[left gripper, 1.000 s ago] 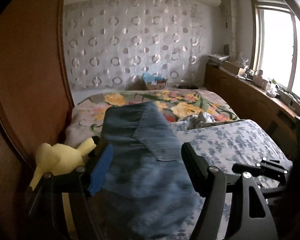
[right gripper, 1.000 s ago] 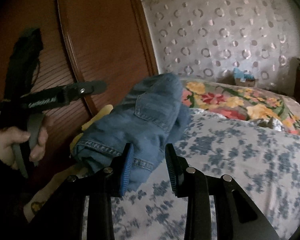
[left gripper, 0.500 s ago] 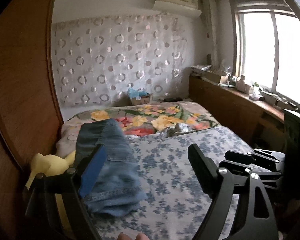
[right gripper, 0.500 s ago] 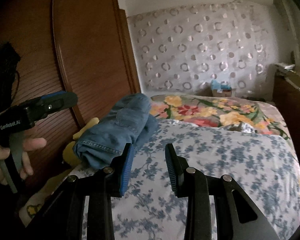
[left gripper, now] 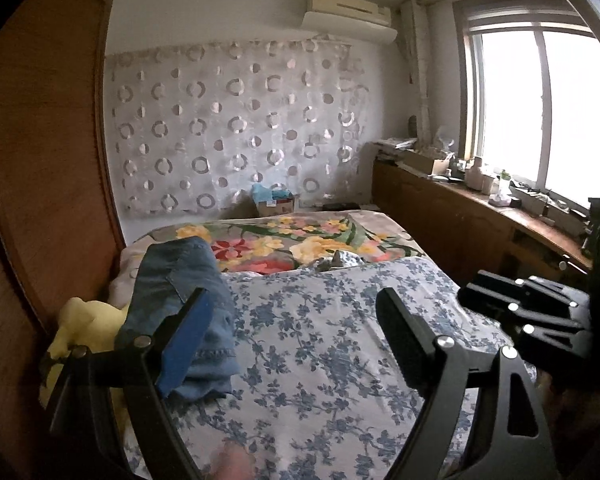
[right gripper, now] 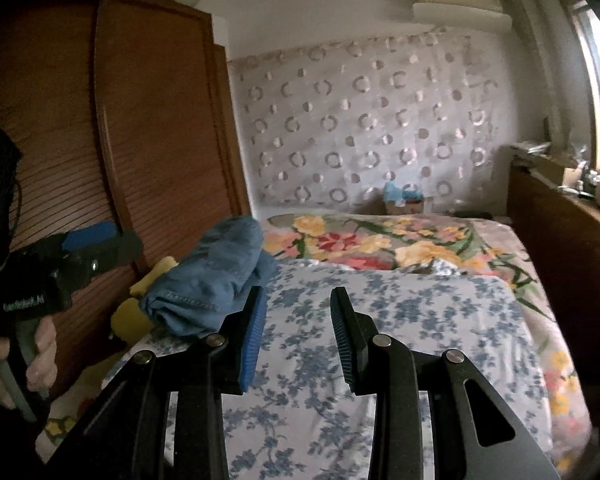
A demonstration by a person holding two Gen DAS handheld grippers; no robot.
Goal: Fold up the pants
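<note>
Folded blue denim pants (left gripper: 180,288) (right gripper: 216,276) lie in a compact bundle at the left edge of the bed, on the blue-flowered sheet (left gripper: 320,344) (right gripper: 400,320). My left gripper (left gripper: 292,300) is held back from the pants, above the sheet, with its jaws wide open and nothing between them. My right gripper (right gripper: 298,300) hovers to the right of the bundle, its jaws partly apart and empty. The right wrist view also shows the left gripper (right gripper: 100,242) at far left, held by a hand (right gripper: 40,344). At the far right of the left wrist view is the right gripper (left gripper: 520,312).
A yellow plush toy (left gripper: 84,324) sits between the pants and the wooden wardrobe (left gripper: 40,160). A flower-print quilt (left gripper: 300,244) covers the far half of the bed. A wooden ledge (left gripper: 480,216) with clutter runs under the window (left gripper: 540,112) on the right. A box (left gripper: 274,204) stands by the curtain.
Both grippers have pulled back and up from the pants, which now lie smaller and further left in both views. The left jaws have opened wider. The pants stay folded on the bed.
</note>
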